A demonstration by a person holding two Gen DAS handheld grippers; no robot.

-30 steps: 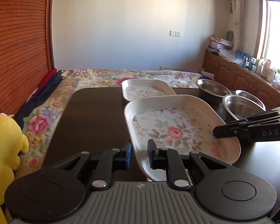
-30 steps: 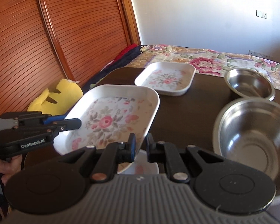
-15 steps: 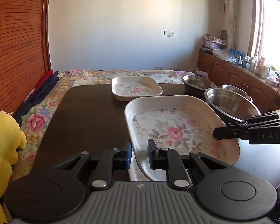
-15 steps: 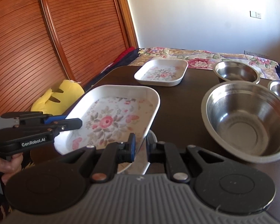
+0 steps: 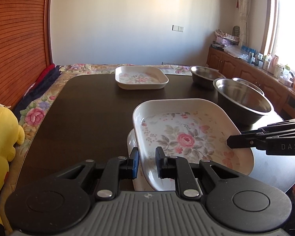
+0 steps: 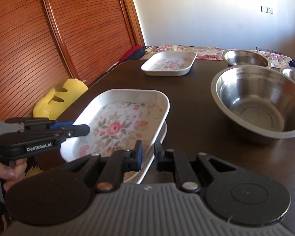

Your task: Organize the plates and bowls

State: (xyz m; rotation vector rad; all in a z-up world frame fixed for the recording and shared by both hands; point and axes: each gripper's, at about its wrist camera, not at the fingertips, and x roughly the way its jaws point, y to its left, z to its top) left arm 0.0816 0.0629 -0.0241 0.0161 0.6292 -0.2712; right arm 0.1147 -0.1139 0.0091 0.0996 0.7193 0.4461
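A white floral plate [image 5: 186, 135] [image 6: 118, 123] is held by both grippers low over the dark table [image 5: 88, 118]. My left gripper [image 5: 146, 157] is shut on its near-left rim and shows in the right wrist view as the left gripper [image 6: 86, 130]. My right gripper [image 6: 147, 151] is shut on the opposite rim and shows in the left wrist view as the right gripper [image 5: 232, 142]. Directly under it lies a second white plate [image 5: 130, 143] [image 6: 161, 135], mostly hidden; I cannot tell if they touch. A third floral plate [image 5: 140, 77] [image 6: 169, 65] lies at the far side.
A large steel bowl [image 5: 243, 98] [image 6: 259, 102] stands right of the held plate, with two smaller steel bowls [image 5: 205, 73] [image 6: 293, 75] behind it. A yellow plush toy [image 5: 2, 137] sits off the table's left edge. A hand [image 6: 9, 173] grips the left gripper's handle.
Both grippers have carried the floral plate back toward the near edge and down, over the lower plate. The far plate and bowls now look farther away.
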